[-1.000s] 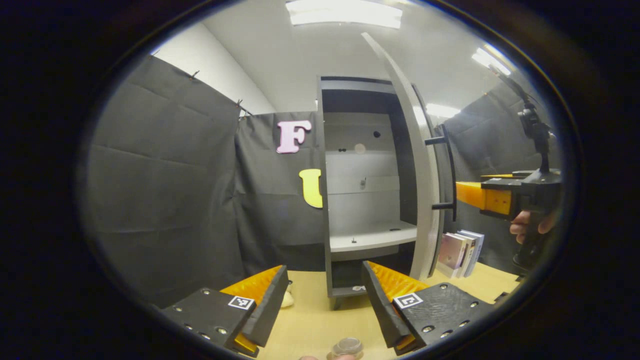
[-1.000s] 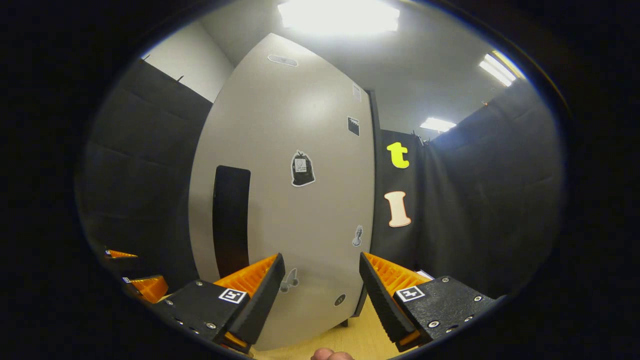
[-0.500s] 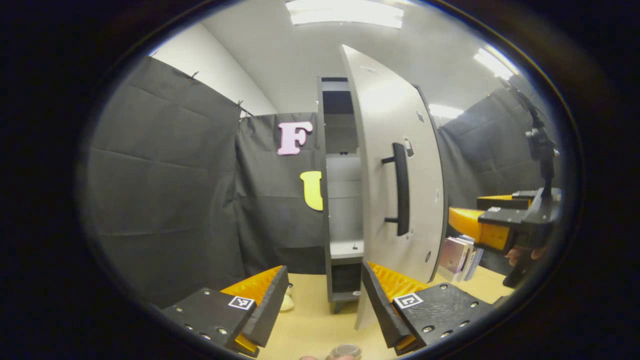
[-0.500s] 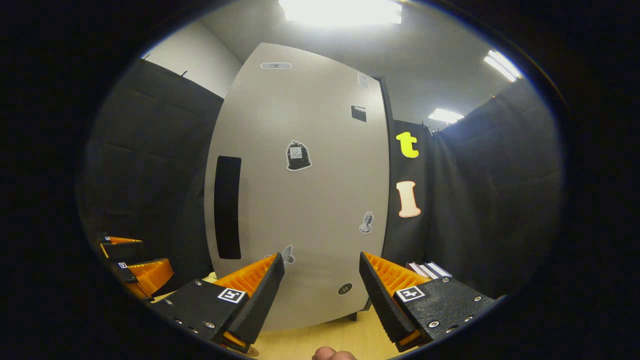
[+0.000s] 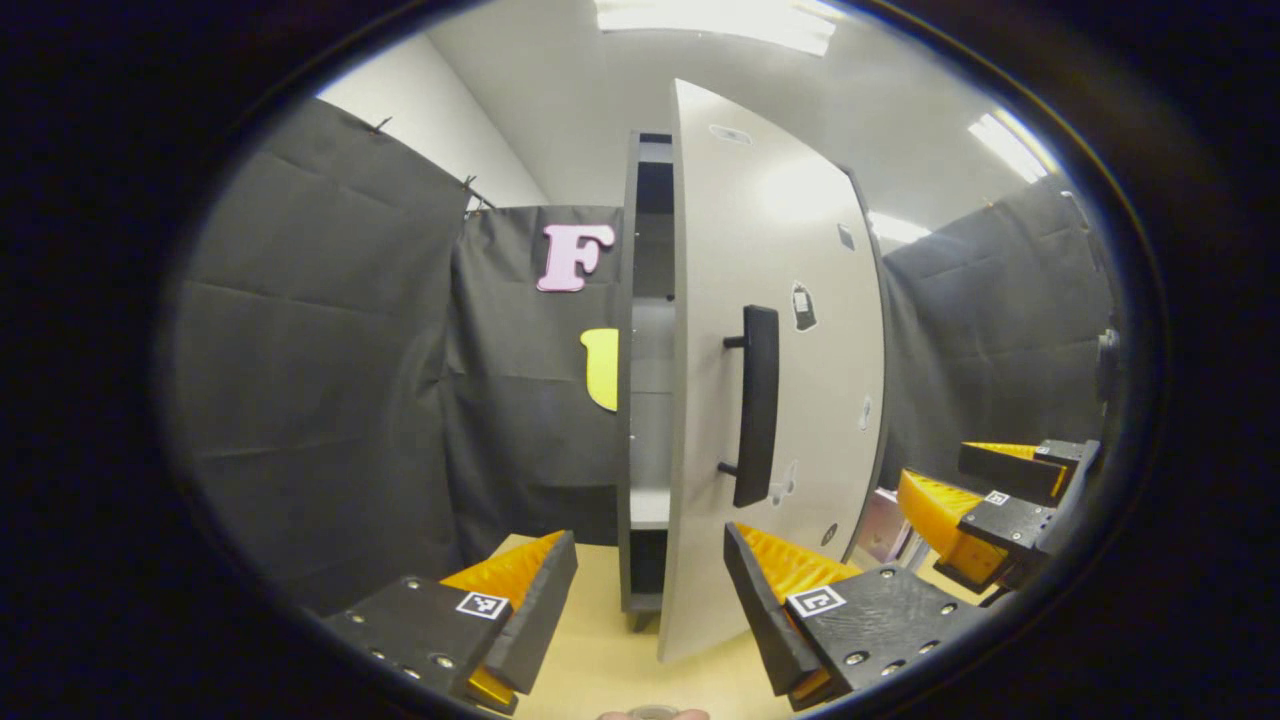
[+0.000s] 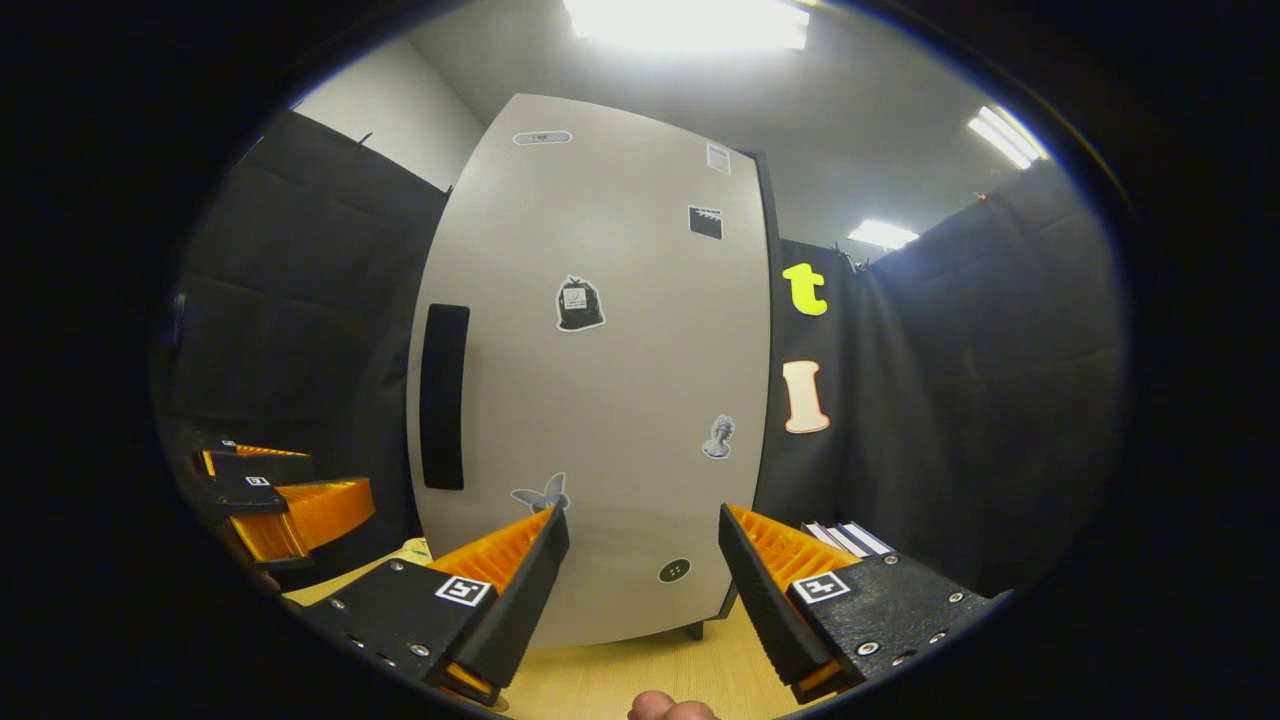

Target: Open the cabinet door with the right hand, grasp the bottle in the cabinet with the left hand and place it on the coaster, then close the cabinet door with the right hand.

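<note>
The cabinet door [image 5: 770, 380] stands nearly shut, with just a narrow dark gap at its hinge-far edge through which you can see a strip of the cabinet's [image 5: 632, 400] shelves; judging by that, you are on the closing step. Your right gripper [image 6: 640, 570] faces the door's flat front low down, jaws wide and holding nothing, placed to push on the panel rather than grip the black handle [image 5: 755, 405]. Whether it touches the door I cannot tell. Your left gripper [image 5: 650, 590] hangs back over the wooden bench [image 5: 600, 650], jaws wide and empty, clear of the door's swing. At the bottom edge of the left gripper view a small round thing, perhaps the bottle's cap, barely shows; I cannot confirm it or see the coaster.
</note>
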